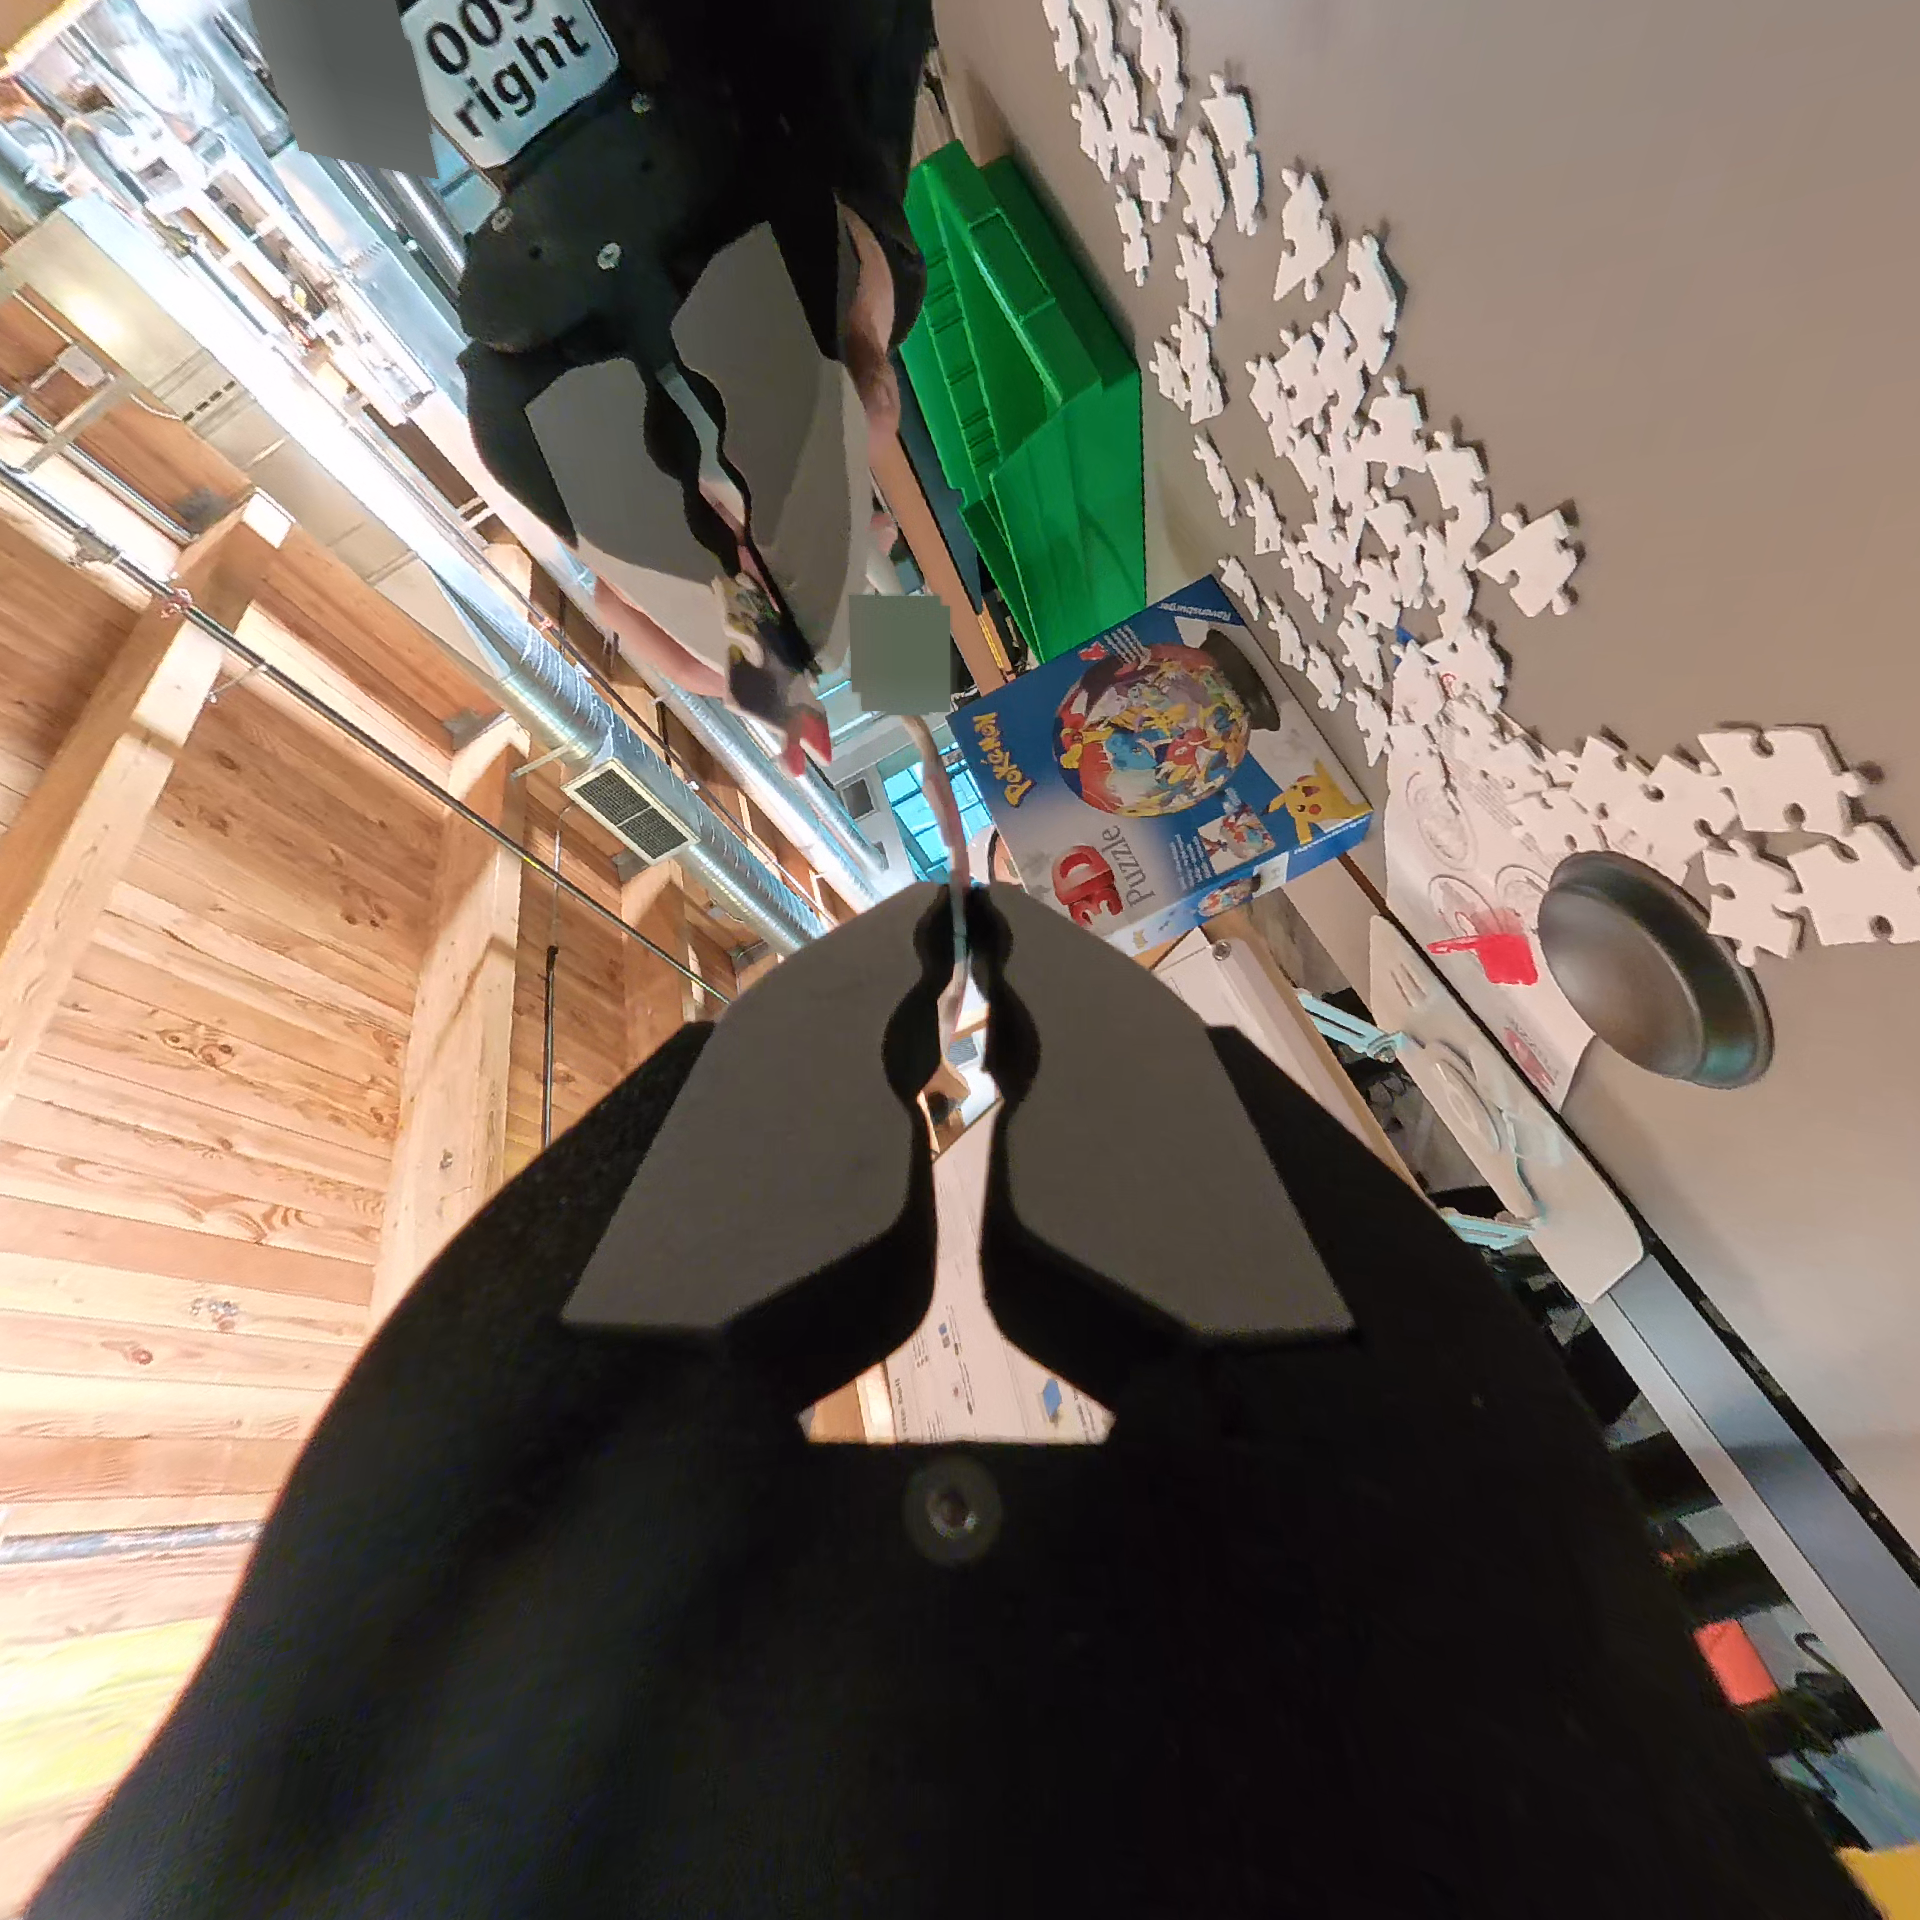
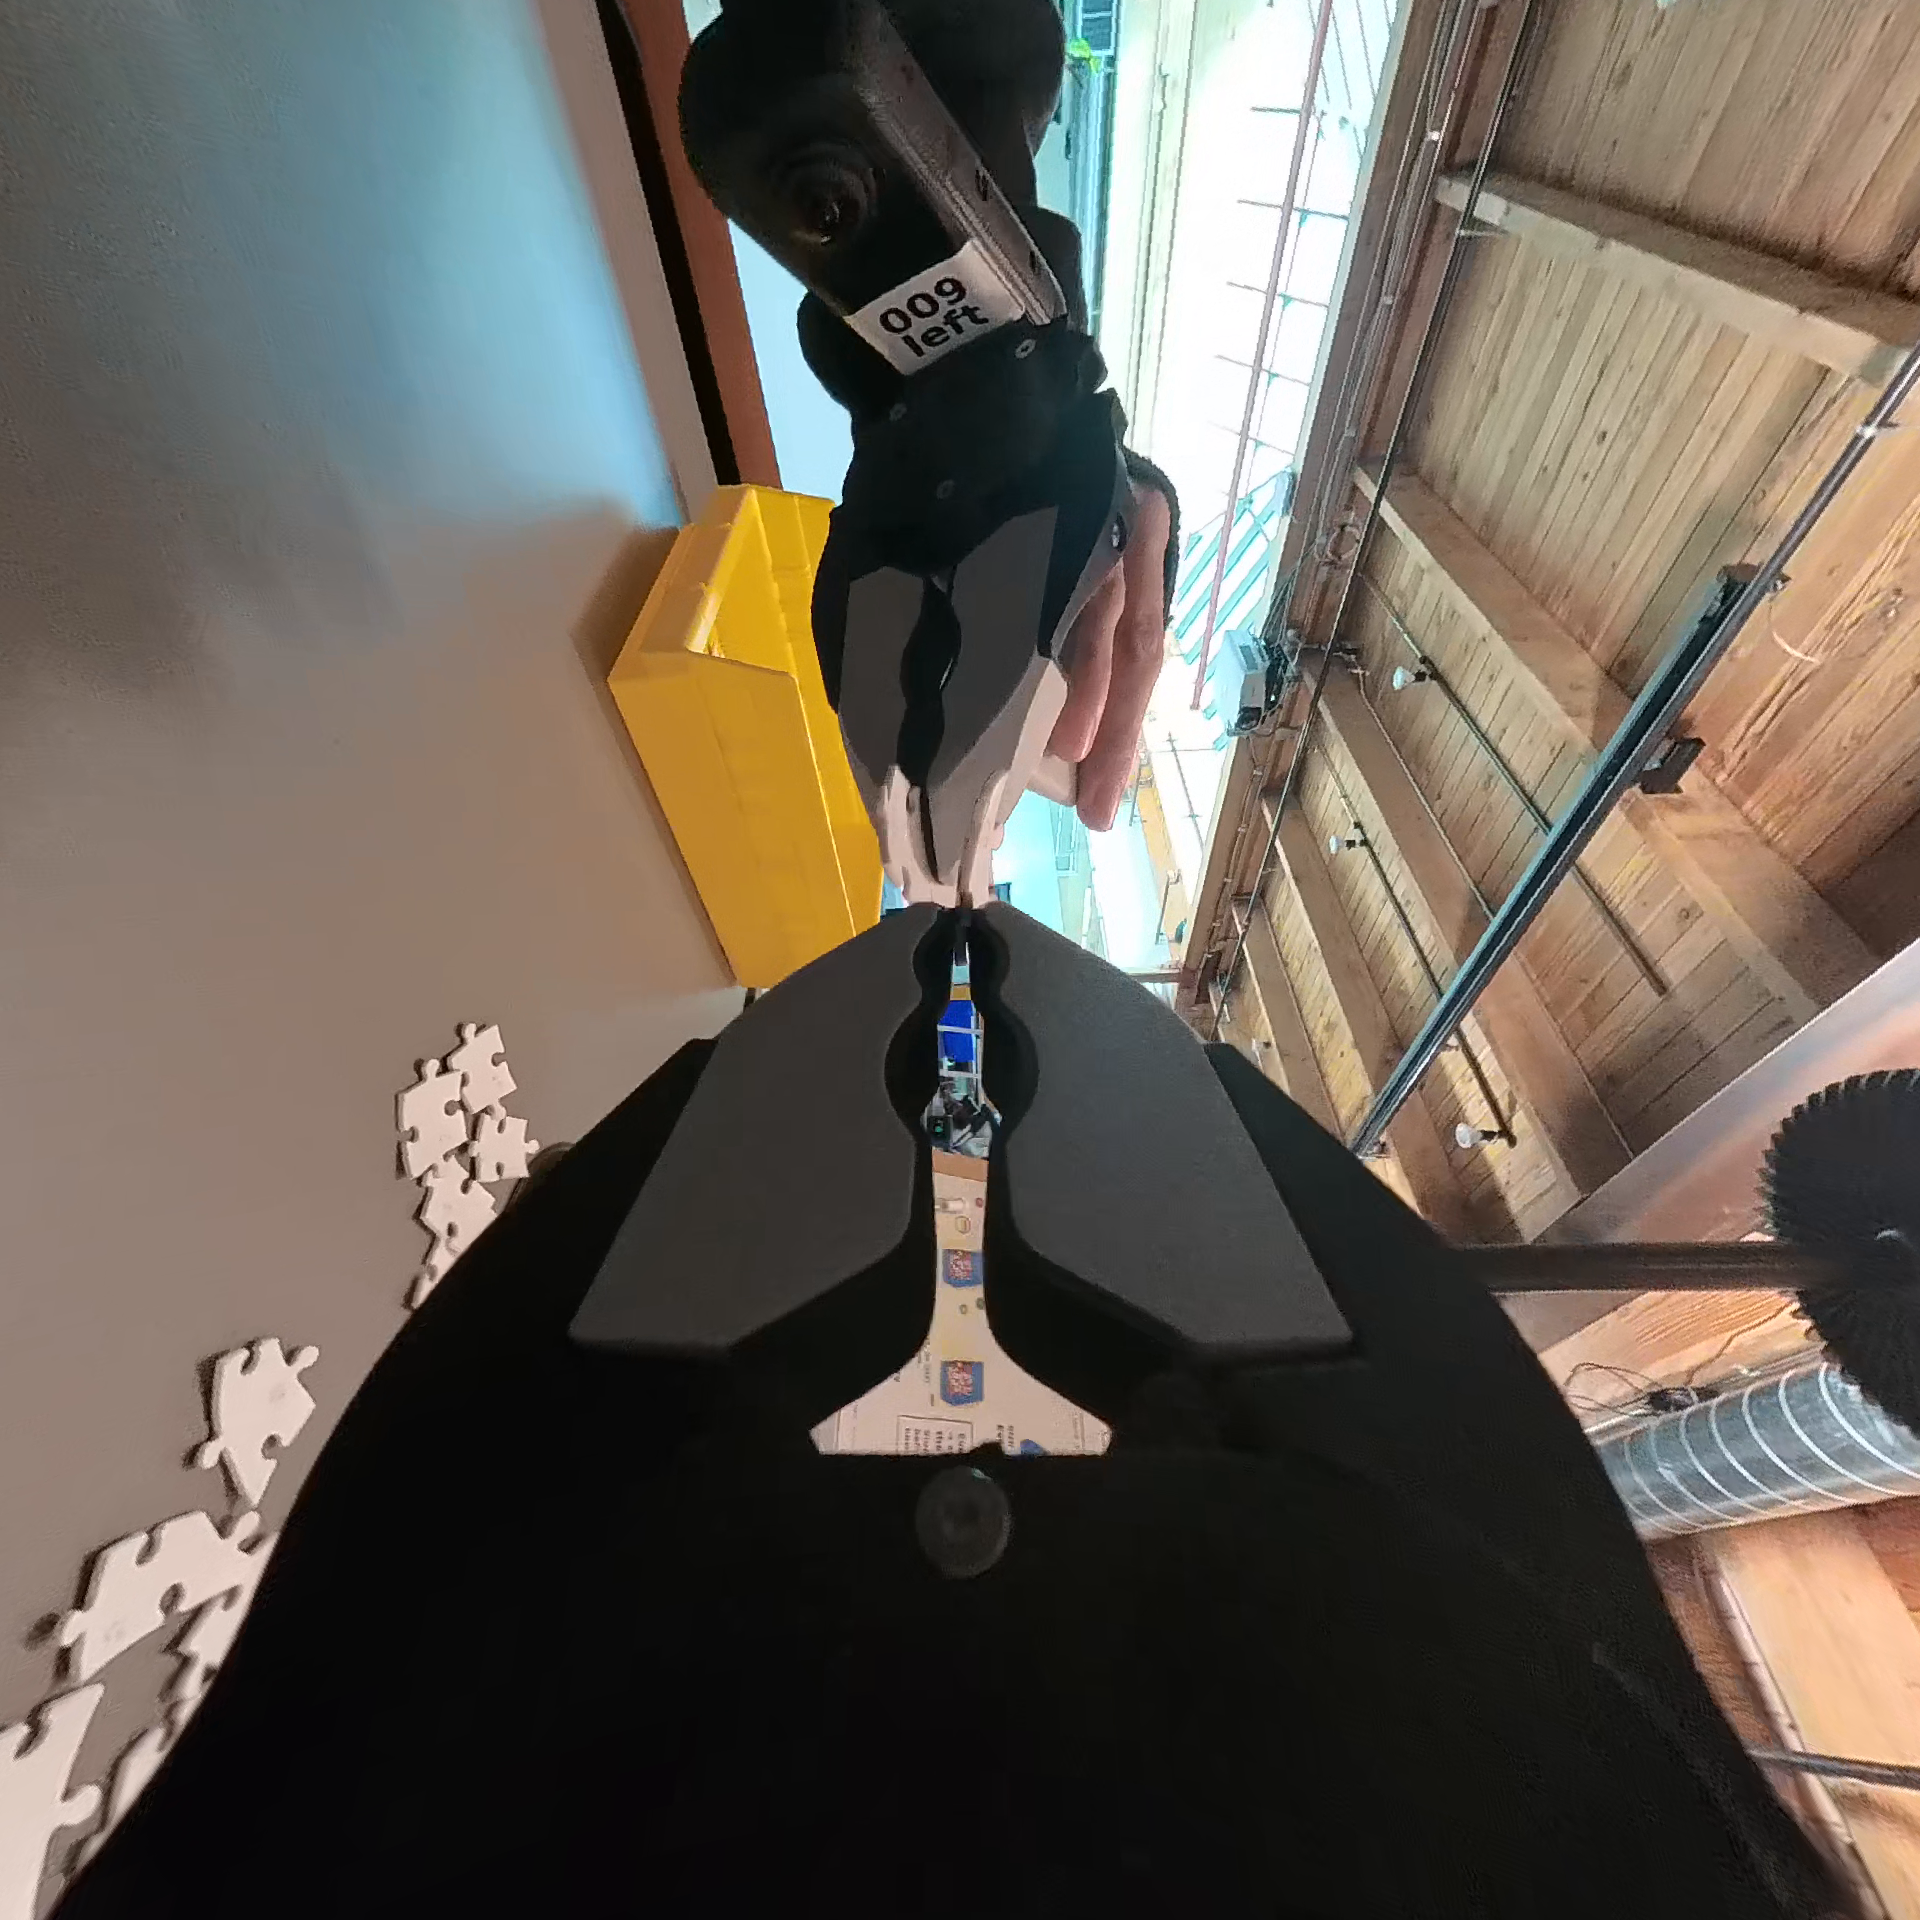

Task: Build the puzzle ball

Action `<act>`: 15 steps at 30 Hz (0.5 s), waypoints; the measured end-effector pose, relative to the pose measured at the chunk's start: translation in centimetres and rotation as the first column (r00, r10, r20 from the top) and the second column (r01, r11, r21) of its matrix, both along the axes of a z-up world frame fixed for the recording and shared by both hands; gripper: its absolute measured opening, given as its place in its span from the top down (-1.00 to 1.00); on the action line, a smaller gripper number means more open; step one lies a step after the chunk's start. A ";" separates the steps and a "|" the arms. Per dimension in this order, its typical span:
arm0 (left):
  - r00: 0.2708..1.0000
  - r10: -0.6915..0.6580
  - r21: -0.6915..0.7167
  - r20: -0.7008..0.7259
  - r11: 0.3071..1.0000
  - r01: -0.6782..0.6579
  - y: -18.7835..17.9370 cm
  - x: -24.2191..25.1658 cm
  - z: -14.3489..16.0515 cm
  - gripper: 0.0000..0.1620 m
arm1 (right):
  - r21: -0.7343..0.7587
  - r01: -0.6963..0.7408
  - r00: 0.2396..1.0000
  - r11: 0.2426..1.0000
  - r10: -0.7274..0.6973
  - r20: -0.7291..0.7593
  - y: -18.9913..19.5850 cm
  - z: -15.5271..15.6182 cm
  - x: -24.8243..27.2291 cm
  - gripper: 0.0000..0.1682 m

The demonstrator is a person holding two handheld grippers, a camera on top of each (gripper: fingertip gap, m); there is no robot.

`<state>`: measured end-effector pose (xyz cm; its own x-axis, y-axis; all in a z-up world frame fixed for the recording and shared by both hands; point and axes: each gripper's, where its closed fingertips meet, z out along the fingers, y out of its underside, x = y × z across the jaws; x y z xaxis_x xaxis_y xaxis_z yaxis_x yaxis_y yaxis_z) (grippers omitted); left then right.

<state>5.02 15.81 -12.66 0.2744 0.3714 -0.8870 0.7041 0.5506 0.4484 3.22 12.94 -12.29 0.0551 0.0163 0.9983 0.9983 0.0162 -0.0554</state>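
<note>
Left gripper [image 1: 966, 914] closed on a thin puzzle strip [image 1: 940, 800] at frame centre, right gripper [image 2: 961, 920] closed on its other end, loose white pieces [image 1: 1351, 447] scattered on the grey table [image 1: 1714, 260] at upper right, puzzle box [image 1: 1153, 758] beside them.

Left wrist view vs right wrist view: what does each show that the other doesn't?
Left wrist view only: the green bin, the puzzle box, a dark round stand and the big spread of white pieces.

Right wrist view only: the yellow bin and a black brush.

Both: the grey table with loose white puzzle pieces, plus the left gripper and right gripper facing each other, each shut on a thin piece.
</note>
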 end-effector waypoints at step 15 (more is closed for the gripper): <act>0.996 0.091 0.026 -0.010 0.996 -0.091 0.3 1.4 -0.9 0.98 | -0.110 0.139 0.987 0.984 -0.146 -0.061 -0.6 -1.8 1.5 0.97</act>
<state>6.41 16.12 -13.60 0.2287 0.4166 -0.8798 0.6567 0.6012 0.4554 4.68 12.35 -14.11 0.1322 0.1077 0.9854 0.9838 -0.1358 -0.1171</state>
